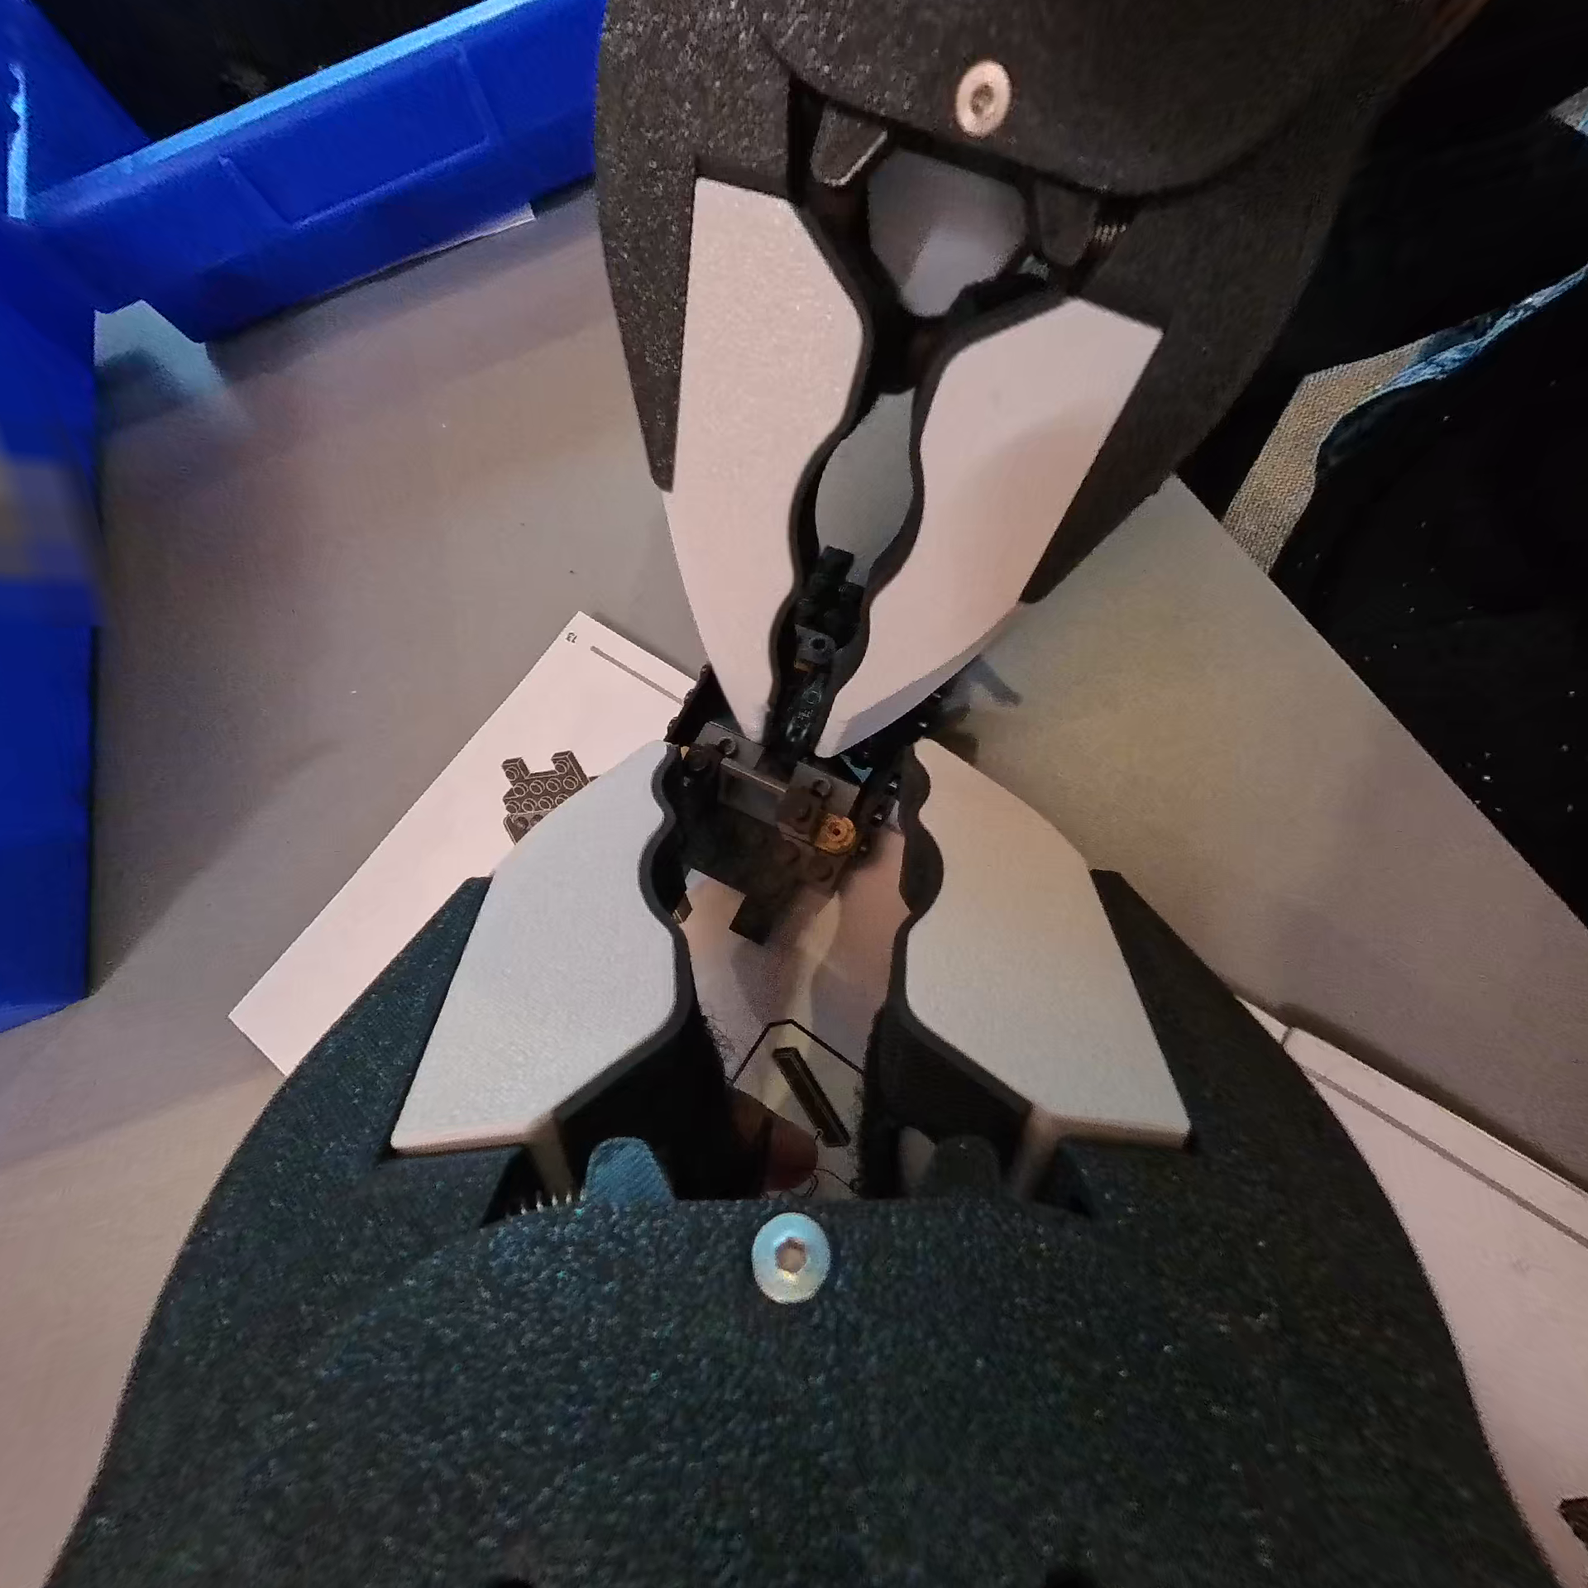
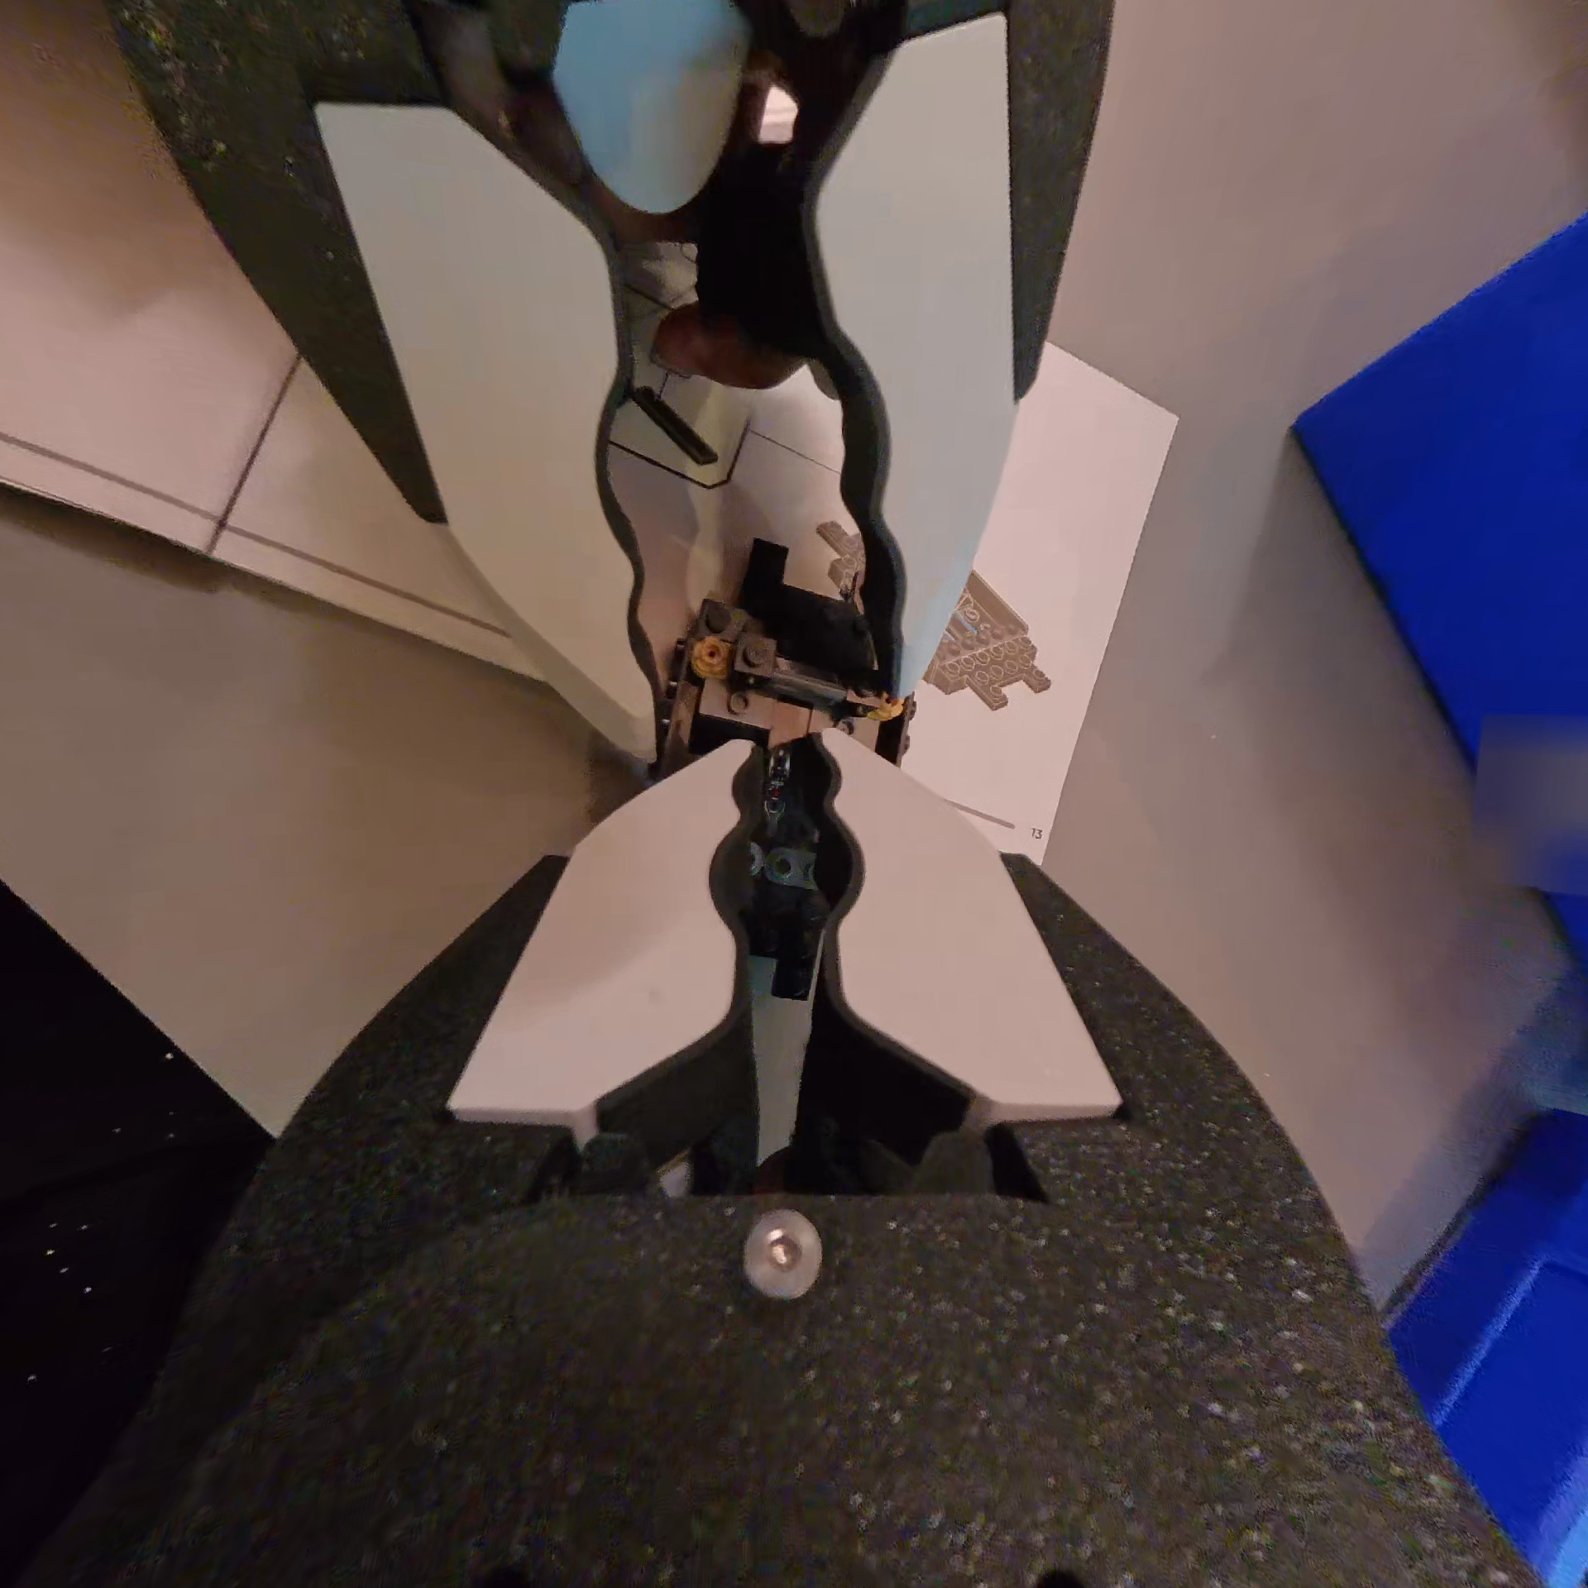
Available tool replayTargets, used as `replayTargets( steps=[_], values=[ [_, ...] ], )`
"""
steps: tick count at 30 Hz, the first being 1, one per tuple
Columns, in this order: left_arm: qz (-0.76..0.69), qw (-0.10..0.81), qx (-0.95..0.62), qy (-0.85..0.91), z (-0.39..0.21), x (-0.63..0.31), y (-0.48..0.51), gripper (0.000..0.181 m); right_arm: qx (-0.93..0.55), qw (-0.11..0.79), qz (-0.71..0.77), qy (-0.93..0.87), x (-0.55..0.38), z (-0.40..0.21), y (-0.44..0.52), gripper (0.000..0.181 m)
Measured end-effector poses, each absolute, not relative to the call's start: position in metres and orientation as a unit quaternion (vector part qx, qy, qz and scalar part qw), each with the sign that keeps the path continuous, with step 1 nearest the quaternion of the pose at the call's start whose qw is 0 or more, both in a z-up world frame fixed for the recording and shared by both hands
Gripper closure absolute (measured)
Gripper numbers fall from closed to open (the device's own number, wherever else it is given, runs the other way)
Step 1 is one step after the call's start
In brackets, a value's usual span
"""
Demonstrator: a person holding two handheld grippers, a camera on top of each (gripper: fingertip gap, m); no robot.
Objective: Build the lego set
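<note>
The model (image 1: 760,816), a small black and grey brick build with a gold stud (image 1: 835,832) on top, sits between my left fingertips, off the table (image 1: 344,516). My left gripper (image 1: 786,795) holds it by its 2 sides, jaws narrowed onto it, and a black tab of the build hangs back toward my palm between the fingers.

My right gripper (image 1: 786,743) comes in from the opposite side, tip to tip with the left. Its jaws are nearly together, pinching a thin dark part (image 1: 812,653) that runs back up the gap between the fingers. The front end of that part touches the top of the model, right at the right fingertips.

In the right wrist view the same meeting shows reversed: the part (image 2: 778,868) lies in the gap of my right gripper (image 2: 782,743), the model (image 2: 773,662) just past its tips, held in my left gripper (image 2: 773,687) with 2 gold studs showing.

Under the jaws lies the booklet (image 1: 412,894), open, a printed picture of a grey build showing beside my left finger. A blue bin (image 1: 284,180) stands farther off on the table, left of the right gripper in the left wrist view.
</note>
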State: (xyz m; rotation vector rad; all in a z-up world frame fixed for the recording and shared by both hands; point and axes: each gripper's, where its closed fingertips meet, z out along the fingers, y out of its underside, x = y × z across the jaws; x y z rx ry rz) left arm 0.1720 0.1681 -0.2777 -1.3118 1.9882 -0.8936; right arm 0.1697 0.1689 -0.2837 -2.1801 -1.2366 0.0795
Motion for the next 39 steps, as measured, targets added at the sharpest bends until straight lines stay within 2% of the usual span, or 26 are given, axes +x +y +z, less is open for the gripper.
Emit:
replayTargets(
  steps=[14, 19, 22, 25, 26, 27, 30, 39],
  values=[
    [-0.328, 0.304, -0.501, 0.741, -0.279, 0.172, 0.17, 0.134, -0.837, 0.328, 0.038, -0.437, 0.166, -0.283, 0.166, 0.181],
    [-0.325, 0.307, -0.505, 0.738, -0.279, 0.172, 0.171, 0.134, -0.838, 0.354, 0.039, -0.413, 0.168, -0.281, 0.167, 0.181],
    [-0.324, 0.307, -0.505, 0.739, -0.279, 0.172, 0.171, 0.134, -0.825, 0.402, -0.025, -0.397, 0.187, -0.26, 0.18, 0.181],
    [-0.325, 0.306, -0.505, 0.739, -0.279, 0.172, 0.171, 0.134, -0.834, 0.371, 0.071, -0.403, 0.172, -0.263, 0.165, 0.181],
    [-0.325, 0.306, -0.505, 0.739, -0.279, 0.172, 0.171, 0.134, -0.835, 0.363, 0.07, -0.408, 0.172, -0.267, 0.165, 0.164],
    [-0.325, 0.306, -0.505, 0.739, -0.279, 0.172, 0.171, 0.134, -0.835, 0.354, 0.064, -0.416, 0.173, -0.271, 0.165, 0.156],
    [-0.325, 0.306, -0.505, 0.739, -0.279, 0.172, 0.171, 0.134, -0.824, 0.355, 0.068, -0.436, 0.169, -0.277, 0.167, 0.166],
    [-0.327, 0.304, -0.506, 0.738, -0.279, 0.172, 0.171, 0.134, -0.812, 0.354, 0.093, -0.455, 0.167, -0.282, 0.169, 0.172]
  ],
)
